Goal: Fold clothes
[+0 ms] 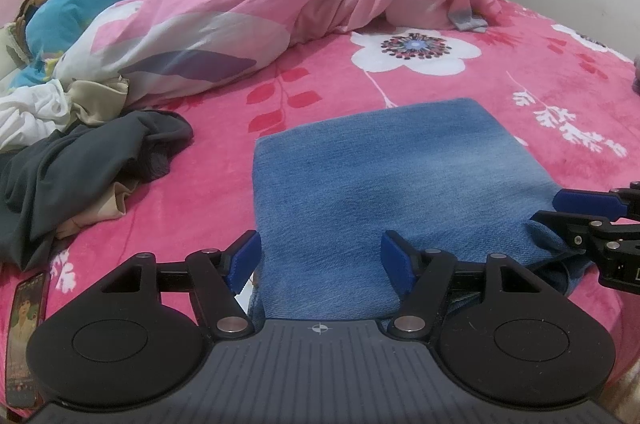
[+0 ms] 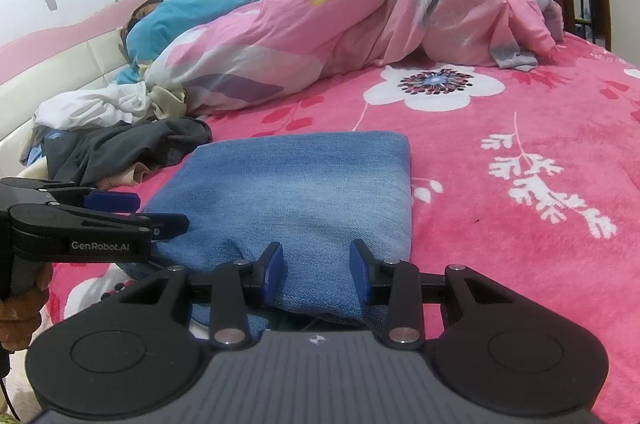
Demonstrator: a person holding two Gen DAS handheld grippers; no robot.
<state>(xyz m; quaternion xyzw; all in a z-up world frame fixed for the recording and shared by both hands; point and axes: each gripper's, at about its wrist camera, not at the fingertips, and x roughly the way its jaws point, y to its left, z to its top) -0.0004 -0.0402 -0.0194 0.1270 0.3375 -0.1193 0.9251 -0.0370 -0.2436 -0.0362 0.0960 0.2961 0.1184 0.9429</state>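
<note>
Broadly, a pink floral bedspread (image 1: 320, 92) fills both views, with a bunched pink duvet (image 1: 248, 4) heaped along its far side. Nearer lies the folded blue denim garment (image 1: 392, 180), flat on the bedspread with its near edge under both tools. To its left sits a crumpled dark grey garment (image 1: 80, 164) beside white cloth (image 1: 28, 112). Over the denim's near left corner, the left gripper (image 1: 320, 260) has its jaws spread — cloth runs between them, not pinched. At the near right corner the right gripper (image 2: 316, 274) stands narrower, pads against a raised denim fold — whether it truly pinches, I cannot tell.
</note>
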